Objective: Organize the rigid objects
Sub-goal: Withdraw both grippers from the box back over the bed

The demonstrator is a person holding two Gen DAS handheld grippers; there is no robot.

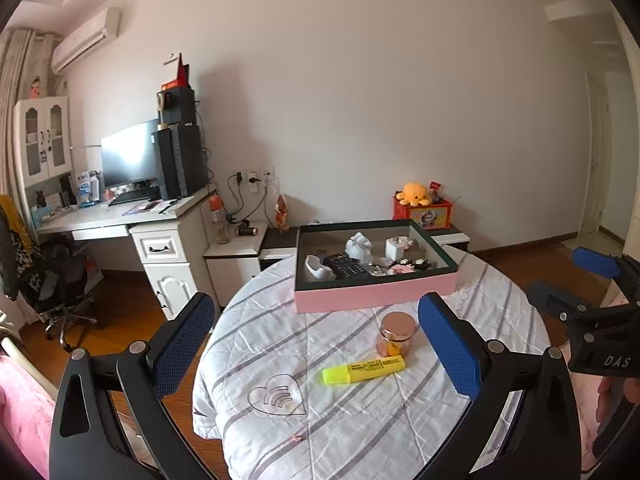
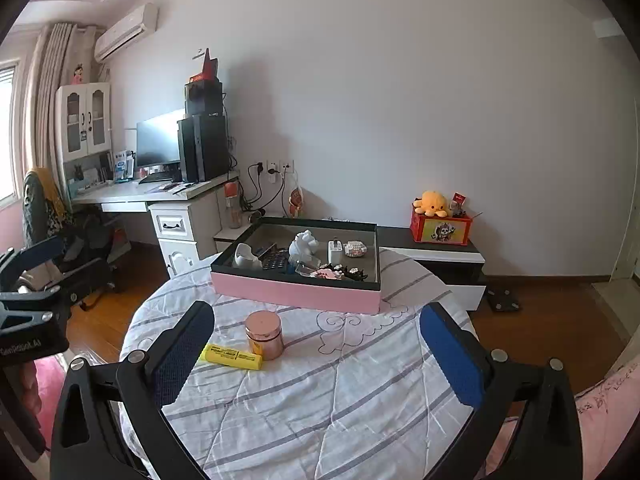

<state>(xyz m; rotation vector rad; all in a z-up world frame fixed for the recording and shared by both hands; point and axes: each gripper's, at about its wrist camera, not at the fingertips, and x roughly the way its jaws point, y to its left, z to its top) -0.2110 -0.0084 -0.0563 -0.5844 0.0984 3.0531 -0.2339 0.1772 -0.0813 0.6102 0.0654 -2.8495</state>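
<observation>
A pink box [image 1: 372,294] [image 2: 296,292] with a dark rim stands at the far side of the round table [image 1: 360,420] [image 2: 320,400]. Inside it lie a white figurine [image 1: 359,246] [image 2: 303,245], a remote [image 1: 346,267], a white holder [image 1: 318,268] and several small items. A rose-gold jar [image 1: 396,334] [image 2: 265,335] and a yellow highlighter [image 1: 363,369] [image 2: 232,356] rest on the cloth in front of the box. A clear heart-shaped piece [image 1: 278,396] lies nearer. My left gripper [image 1: 320,348] is open and empty above the table. My right gripper [image 2: 320,352] is open and empty too.
A white desk [image 1: 120,216] with monitor and speakers stands at the left, an office chair [image 1: 52,280] beside it. A low cabinet [image 2: 436,256] behind the table carries a red box with an orange plush toy [image 2: 434,202]. Wooden floor surrounds the table.
</observation>
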